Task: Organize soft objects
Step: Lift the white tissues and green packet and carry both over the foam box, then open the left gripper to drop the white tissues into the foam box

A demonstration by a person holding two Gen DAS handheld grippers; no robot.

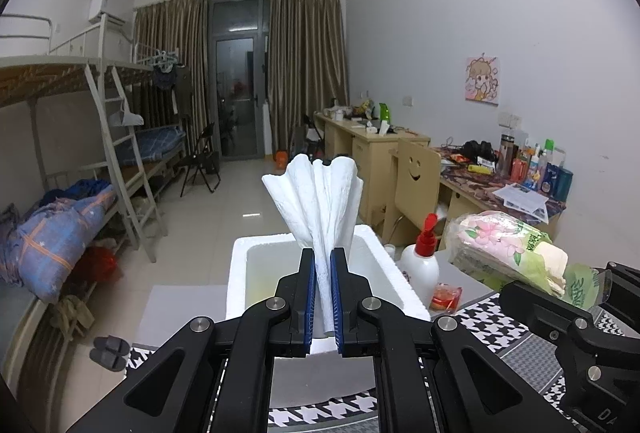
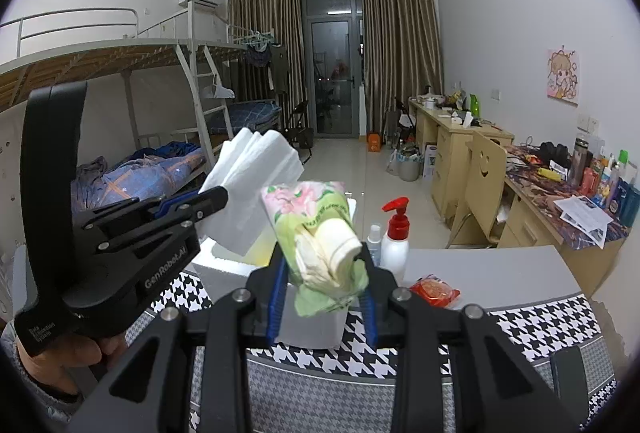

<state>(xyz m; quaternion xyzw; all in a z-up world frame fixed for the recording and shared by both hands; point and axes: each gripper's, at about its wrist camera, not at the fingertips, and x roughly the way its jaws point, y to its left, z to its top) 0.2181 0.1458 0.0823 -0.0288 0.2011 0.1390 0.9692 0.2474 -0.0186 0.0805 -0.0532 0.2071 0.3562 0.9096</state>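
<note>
Behind my houndstooth-cloth table (image 2: 540, 317), bunk beds are waiting. My left gripper (image 1: 322, 297) is pinching floppy white tissues (image 1: 316, 201) above the white foam box (image 1: 240, 273); my right gripper (image 2: 324, 293) is squeezing the flowery tissue pack (image 2: 316, 229). Tissues might be slipping out, missing it.

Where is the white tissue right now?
Clamped in the left gripper, the white tissue fans up above the foam box, left of the pump bottle.

White tissue (image 1: 320, 201), green floral pack (image 2: 316, 221), houndstooth cloth (image 2: 540, 325)
</note>
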